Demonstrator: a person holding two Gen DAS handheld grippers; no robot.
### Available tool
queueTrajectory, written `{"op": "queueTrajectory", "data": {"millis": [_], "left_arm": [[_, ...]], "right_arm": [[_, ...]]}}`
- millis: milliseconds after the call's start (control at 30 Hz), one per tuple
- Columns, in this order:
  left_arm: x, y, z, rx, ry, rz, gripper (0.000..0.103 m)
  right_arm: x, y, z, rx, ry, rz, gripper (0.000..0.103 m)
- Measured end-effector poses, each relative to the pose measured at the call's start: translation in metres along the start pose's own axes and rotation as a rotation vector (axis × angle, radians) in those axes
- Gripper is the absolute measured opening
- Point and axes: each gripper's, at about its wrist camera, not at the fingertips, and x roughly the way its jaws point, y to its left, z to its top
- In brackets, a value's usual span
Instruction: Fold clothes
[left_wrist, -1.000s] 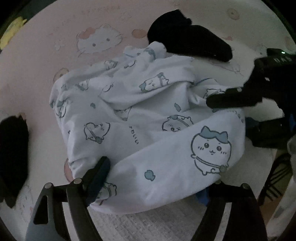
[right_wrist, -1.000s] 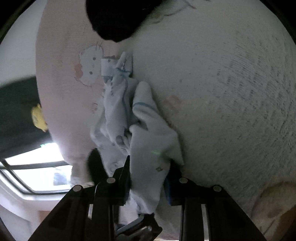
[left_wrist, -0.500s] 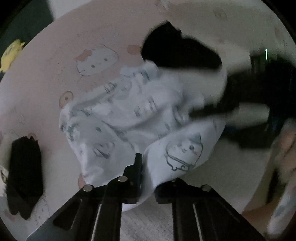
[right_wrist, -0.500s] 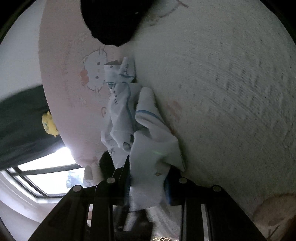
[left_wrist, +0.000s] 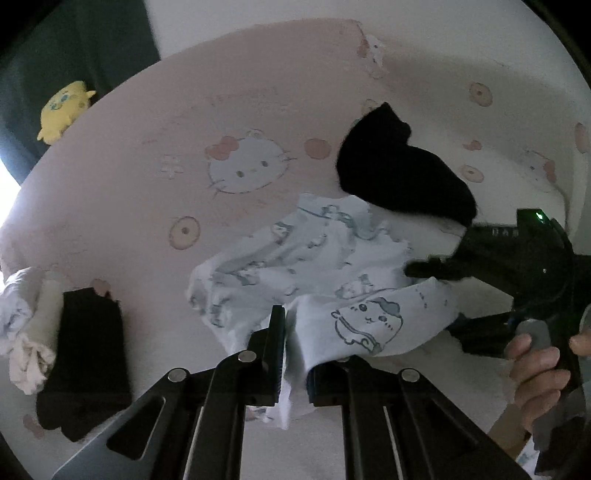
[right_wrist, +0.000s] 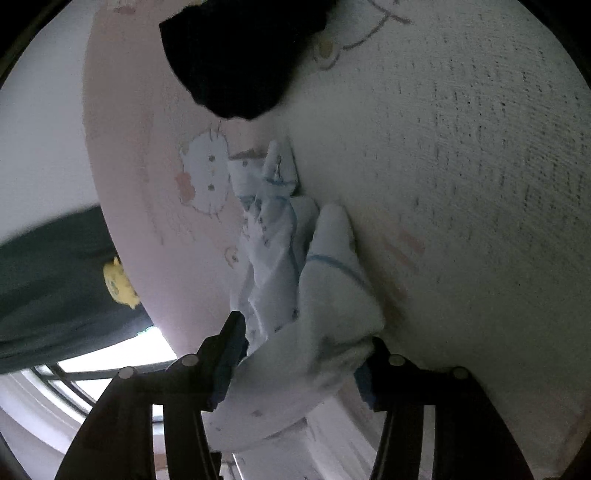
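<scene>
Left gripper (left_wrist: 291, 354): jaws pinched tight on a fold of the pale blue cartoon-print garment (left_wrist: 317, 273); the cloth hangs down between the fingers and is drawn up off the bed.
Right gripper (right_wrist: 299, 354): jaws opening, with the garment's thick rolled edge (right_wrist: 314, 332) between them and filling the gap; whether the pads still press on it cannot be told. In the left wrist view this gripper (left_wrist: 461, 295) sits at the garment's right edge, one finger above the cloth and one below.
Person's hand (left_wrist: 535, 365): wrapped around the right gripper's handle at the lower right.
Garment: bunched and creased at the middle of the bed, printed with small animal faces, one large face near the left gripper.
Black garment (left_wrist: 399, 177): heaped just beyond the printed one, touching its far edge.
Folded black piece (left_wrist: 85, 354): lying flat at the left, well apart from the printed garment.
White crumpled cloth (left_wrist: 22, 325): just left of the folded black piece.
Pink cat-print bedsheet (left_wrist: 184, 147): under everything.
Yellow plush toy (left_wrist: 64, 109): beyond the bed's far left edge, against a dark curtain.
</scene>
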Motion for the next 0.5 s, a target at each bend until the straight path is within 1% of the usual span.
{"op": "queueTrajectory", "data": {"millis": [33, 67, 100, 167, 233, 367, 433, 500], "left_arm": [[0.002, 0.003, 0.000, -0.004, 0.003, 0.000, 0.008], [0.005, 0.006, 0.000, -0.008, 0.007, -0.001, 0.008], [0.006, 0.008, -0.001, -0.009, 0.009, 0.000, 0.008], [0.008, 0.008, -0.003, -0.004, 0.017, -0.002, 0.008], [0.009, 0.007, -0.006, 0.008, 0.028, -0.008, 0.008], [0.006, -0.005, -0.010, 0.045, 0.029, -0.019, 0.008], [0.004, -0.011, -0.011, 0.066, 0.025, -0.015, 0.008], [0.002, -0.016, -0.013, 0.077, 0.026, -0.029, 0.008]], "right_arm": [[0.001, 0.000, 0.000, 0.004, -0.013, -0.015, 0.027], [0.000, -0.001, 0.000, 0.002, -0.035, -0.026, 0.021], [-0.003, -0.002, 0.000, -0.002, -0.060, -0.031, 0.012], [-0.008, 0.000, -0.001, -0.023, -0.100, -0.052, 0.009], [-0.015, 0.009, -0.002, -0.082, -0.137, -0.092, 0.007], [-0.032, 0.043, -0.008, -0.305, -0.237, -0.235, 0.006], [-0.041, 0.057, -0.011, -0.386, -0.273, -0.282, 0.006], [-0.051, 0.065, -0.011, -0.433, -0.300, -0.318, 0.006]]}}
